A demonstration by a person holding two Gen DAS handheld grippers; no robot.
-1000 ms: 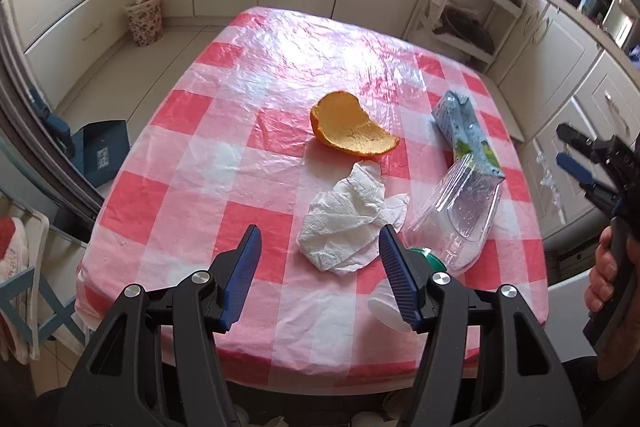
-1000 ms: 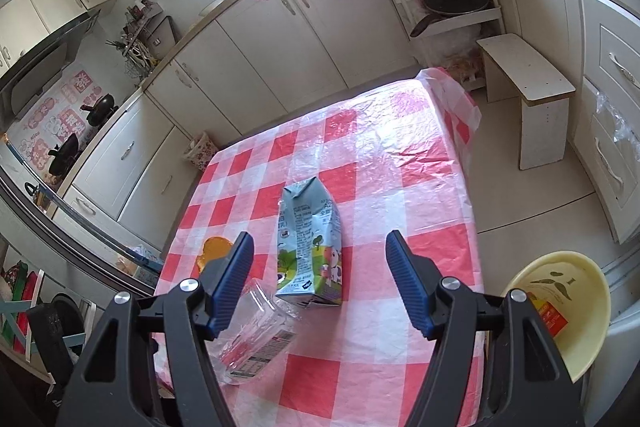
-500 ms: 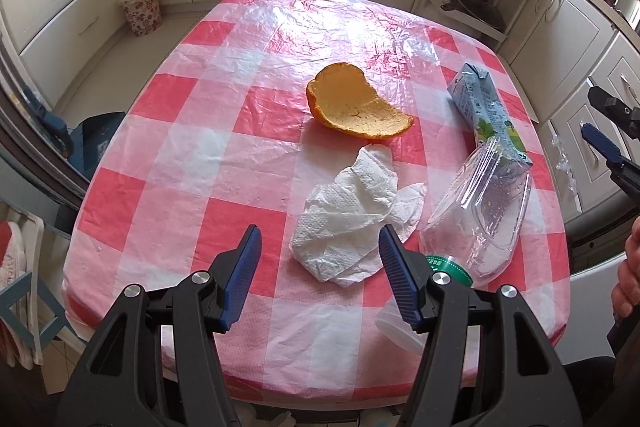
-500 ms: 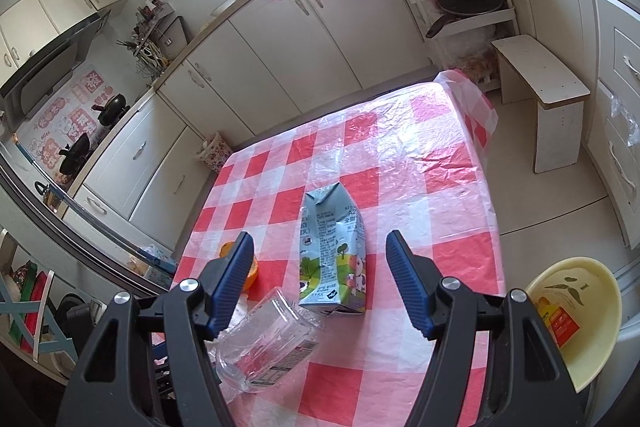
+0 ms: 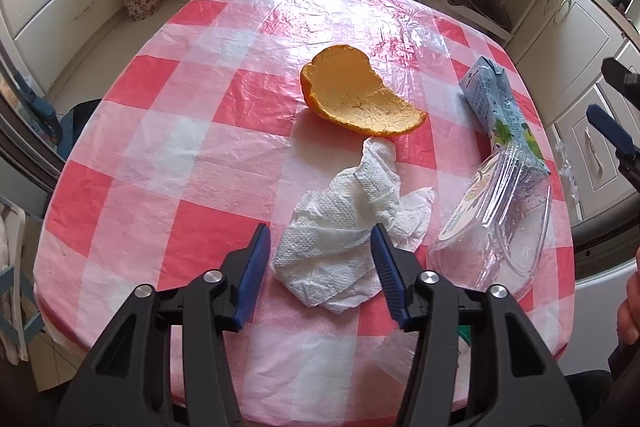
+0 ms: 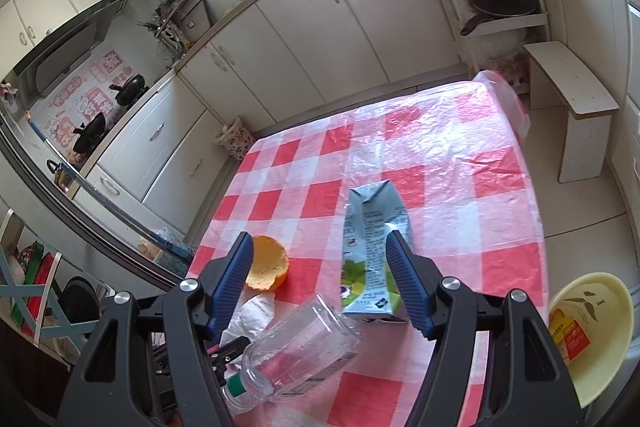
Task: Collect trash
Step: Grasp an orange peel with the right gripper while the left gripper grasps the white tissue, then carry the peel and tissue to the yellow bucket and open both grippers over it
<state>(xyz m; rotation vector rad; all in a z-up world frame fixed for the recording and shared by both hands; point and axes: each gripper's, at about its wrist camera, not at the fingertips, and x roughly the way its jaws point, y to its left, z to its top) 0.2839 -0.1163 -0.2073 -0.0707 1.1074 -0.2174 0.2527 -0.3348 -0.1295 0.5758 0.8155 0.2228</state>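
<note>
Left wrist cam: left gripper [image 5: 318,267] closing around the crumpled tissue [image 5: 352,227] on the table [image 5: 160,147], not pinching yet. Feather-light and squishy, so grab the bunched middle.

The left wrist camera looks steeply down past its own blue fingers [image 5: 256,267] onto the checked tablecloth [image 5: 192,155], close above the crumpled paper towel [image 5: 344,235]. The right wrist camera sits higher and faces more level, across the table toward the kitchen cabinets [image 6: 304,55] and window. Both views share the orange peel [image 5: 356,99], milk carton [image 6: 370,251], clear plastic bottle [image 6: 304,355] and paper towel.
</note>
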